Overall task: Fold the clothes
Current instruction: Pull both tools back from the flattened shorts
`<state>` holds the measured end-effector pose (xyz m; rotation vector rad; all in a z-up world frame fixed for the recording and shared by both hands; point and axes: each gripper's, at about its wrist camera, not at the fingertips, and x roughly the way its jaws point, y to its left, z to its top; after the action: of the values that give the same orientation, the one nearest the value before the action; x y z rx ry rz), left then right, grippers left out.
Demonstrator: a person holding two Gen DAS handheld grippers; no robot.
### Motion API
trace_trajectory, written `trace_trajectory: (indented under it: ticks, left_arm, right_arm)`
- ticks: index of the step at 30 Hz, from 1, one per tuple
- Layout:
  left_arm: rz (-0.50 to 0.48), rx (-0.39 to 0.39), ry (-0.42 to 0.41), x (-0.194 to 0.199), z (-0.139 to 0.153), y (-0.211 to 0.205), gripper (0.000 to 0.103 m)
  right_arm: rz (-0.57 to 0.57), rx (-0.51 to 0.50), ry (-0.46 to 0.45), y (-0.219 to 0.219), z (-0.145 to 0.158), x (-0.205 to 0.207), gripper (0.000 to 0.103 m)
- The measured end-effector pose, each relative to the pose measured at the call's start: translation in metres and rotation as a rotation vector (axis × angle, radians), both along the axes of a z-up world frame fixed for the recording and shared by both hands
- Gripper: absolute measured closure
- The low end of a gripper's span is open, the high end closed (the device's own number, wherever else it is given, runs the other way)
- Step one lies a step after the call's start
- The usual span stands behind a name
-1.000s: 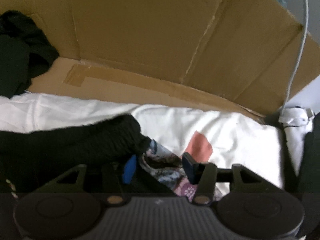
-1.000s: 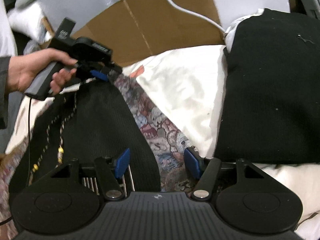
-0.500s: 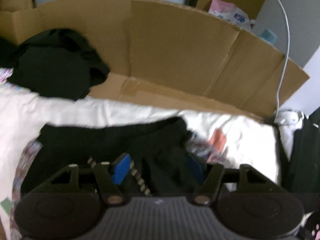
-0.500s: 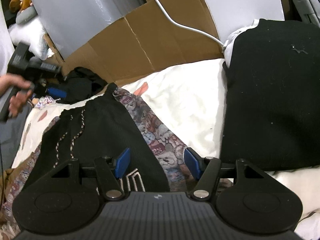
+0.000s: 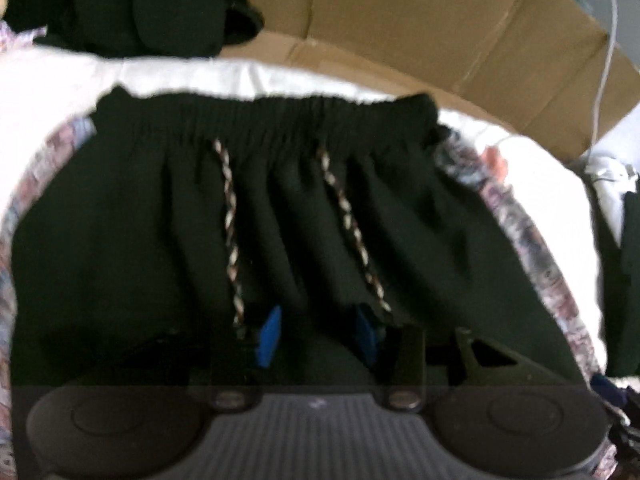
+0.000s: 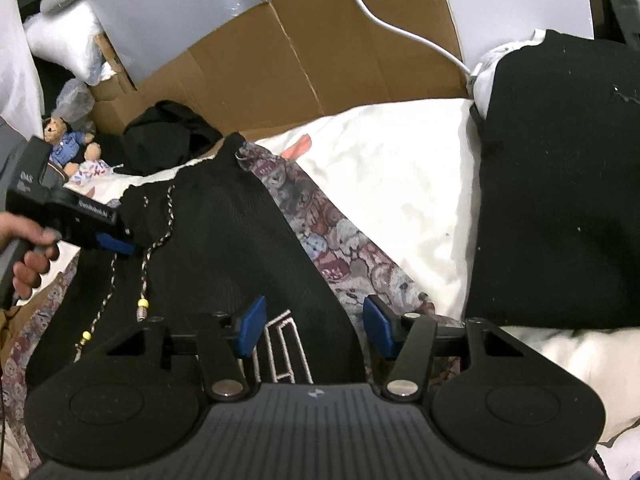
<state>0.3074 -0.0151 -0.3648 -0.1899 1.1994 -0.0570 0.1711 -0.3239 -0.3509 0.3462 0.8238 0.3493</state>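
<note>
Lying flat, black shorts (image 5: 320, 216) waistband toward cardboard (image 5: 400, 20) | both jaws closing, nothing gripped

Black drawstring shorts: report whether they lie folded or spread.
Spread. The black drawstring shorts lie flat across the patterned cloth, waistband stretched full width, both cords trailing down; no fold shows.

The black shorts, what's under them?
Under the black shorts lies a teddy-print cloth, poking out along their edges, on a white sheet. How far the cloth reaches beneath the shorts is covered.
</note>
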Motion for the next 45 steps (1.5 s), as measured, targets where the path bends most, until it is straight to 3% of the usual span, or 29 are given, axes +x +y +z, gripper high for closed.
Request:
trace_trajectory:
  ticks: [2, 4, 5, 6, 8, 12, 18, 22, 27, 32, 37, 39, 42, 45]
  left_arm:
    - [-0.012, 0.019, -0.002, 0.001, -0.007, -0.002, 0.056]
    - [-0.030, 0.028, -0.013, 0.001, -0.010, -0.008, 0.044]
    - [-0.042, 0.030, -0.012, 0.002, -0.010, -0.012, 0.033]
    - [-0.057, 0.038, -0.005, 0.002, -0.010, -0.016, 0.029]
    - [-0.085, 0.078, 0.019, 0.001, -0.006, -0.026, 0.029]
    - [-0.049, 0.042, 0.025, -0.010, 0.017, -0.019, 0.030]
    - [-0.002, 0.108, -0.082, -0.039, 0.116, 0.015, 0.030]
    - [0.046, 0.141, -0.124, -0.065, 0.190, 0.046, 0.029]
    - [-0.039, 0.239, -0.141, -0.105, 0.260, 0.065, 0.025]
    - [-0.012, 0.191, -0.167, -0.148, 0.308, 0.098, 0.024]
    - [0.030, 0.117, -0.193, -0.179, 0.308, 0.129, 0.029]
    - [0.029, 0.078, -0.167, -0.188, 0.294, 0.142, 0.051]
    - [0.036, 0.037, -0.107, -0.197, 0.269, 0.163, 0.063]
    - [0.045, 0.031, -0.064, -0.204, 0.239, 0.180, 0.067]
  right_arm:
    - [-0.007, -0.005, 0.014, -0.001, -0.003, 0.001, 0.044]
    - [-0.010, -0.012, 0.026, -0.001, -0.005, 0.001, 0.044]
    - [-0.010, -0.016, 0.030, -0.001, -0.006, 0.001, 0.044]
    - [-0.009, -0.018, 0.033, -0.002, -0.007, 0.001, 0.044]
    - [-0.012, -0.016, 0.030, -0.003, -0.006, 0.001, 0.044]
    - [-0.030, 0.004, 0.024, -0.009, -0.002, -0.001, 0.044]
    - [-0.069, 0.034, -0.012, -0.016, 0.011, -0.007, 0.044]
    - [-0.075, 0.020, -0.071, -0.011, 0.040, -0.011, 0.044]
    - [-0.053, 0.055, -0.153, -0.004, 0.090, -0.029, 0.043]
    - [-0.054, 0.024, -0.186, 0.003, 0.121, -0.052, 0.043]
    - [-0.052, 0.006, -0.185, 0.011, 0.148, -0.070, 0.043]
    - [-0.064, -0.008, -0.187, 0.014, 0.156, -0.075, 0.043]
    - [-0.086, -0.004, -0.188, 0.018, 0.169, -0.084, 0.043]
    - [-0.101, -0.010, -0.186, 0.025, 0.181, -0.094, 0.043]
